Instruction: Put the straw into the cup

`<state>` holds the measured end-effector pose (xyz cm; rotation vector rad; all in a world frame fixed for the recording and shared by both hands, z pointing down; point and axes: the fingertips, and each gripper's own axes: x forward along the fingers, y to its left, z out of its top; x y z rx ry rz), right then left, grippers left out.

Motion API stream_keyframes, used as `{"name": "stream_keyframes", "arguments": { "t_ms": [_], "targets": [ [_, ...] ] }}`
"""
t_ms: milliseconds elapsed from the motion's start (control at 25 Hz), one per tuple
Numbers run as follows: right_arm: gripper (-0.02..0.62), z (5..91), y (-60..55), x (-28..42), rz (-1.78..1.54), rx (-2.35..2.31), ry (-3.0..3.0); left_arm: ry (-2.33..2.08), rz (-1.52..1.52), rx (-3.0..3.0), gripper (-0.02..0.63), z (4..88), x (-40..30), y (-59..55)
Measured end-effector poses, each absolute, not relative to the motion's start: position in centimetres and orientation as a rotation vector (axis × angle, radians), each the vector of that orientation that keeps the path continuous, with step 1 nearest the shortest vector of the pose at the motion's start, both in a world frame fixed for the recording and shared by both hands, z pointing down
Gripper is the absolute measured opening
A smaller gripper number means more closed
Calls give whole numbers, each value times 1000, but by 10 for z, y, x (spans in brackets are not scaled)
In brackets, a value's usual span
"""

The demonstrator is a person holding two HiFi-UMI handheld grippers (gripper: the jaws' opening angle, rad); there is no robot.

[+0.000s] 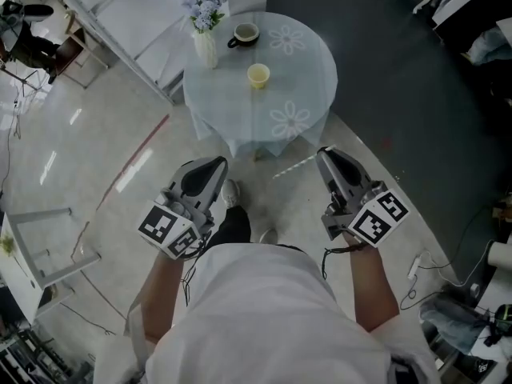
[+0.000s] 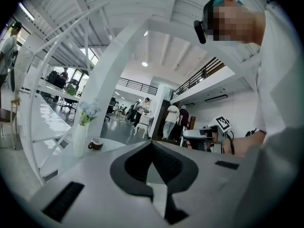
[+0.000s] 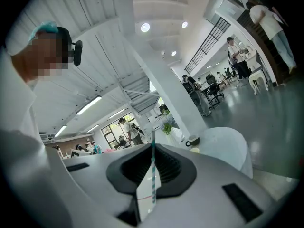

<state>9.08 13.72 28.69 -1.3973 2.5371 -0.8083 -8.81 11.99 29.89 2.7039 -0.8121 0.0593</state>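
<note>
Our right gripper (image 3: 153, 146) had its jaws pressed onto the straw (image 3: 153, 167), a white one with teal stripes that stood up between the pads in the right gripper view. In the head view the straw (image 1: 296, 167) stuck out sideways from the tip of that gripper (image 1: 323, 155), over the floor and short of the table. Our left gripper (image 2: 152, 144) had its jaws pressed together on nothing, and hung level with the other at our left (image 1: 219, 163). We judged the step in hand to be the carry: the straw was gripped, but we stood well apart from the round table (image 1: 320, 94), so nothing had gone in yet. The next move called for us to step closer, turn the straw's free end downward and line it up over the cup's narrow mouth before lowering it. On the table, the small yellow cup (image 1: 258, 75) stood near the middle and looked empty, with no straw in it. A dark mug (image 1: 245, 34) sat behind it with a pale inside, though we could not tell if that was drink. A white vase (image 1: 206, 48) held pale flowers (image 1: 206, 6) beside the mug.
</note>
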Motion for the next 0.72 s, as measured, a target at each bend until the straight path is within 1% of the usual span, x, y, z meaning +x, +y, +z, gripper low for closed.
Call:
{"name": "stream_keyframes", "arguments": {
  "t_ms": [600, 720],
  "targets": [
    [38, 311, 24, 62, -872, -1449, 2519, -761, 86, 2671, 20, 324, -115, 5],
    [38, 304, 11, 55, -869, -1463, 2514, -742, 83, 2676, 20, 317, -120, -9]
  ]
}}
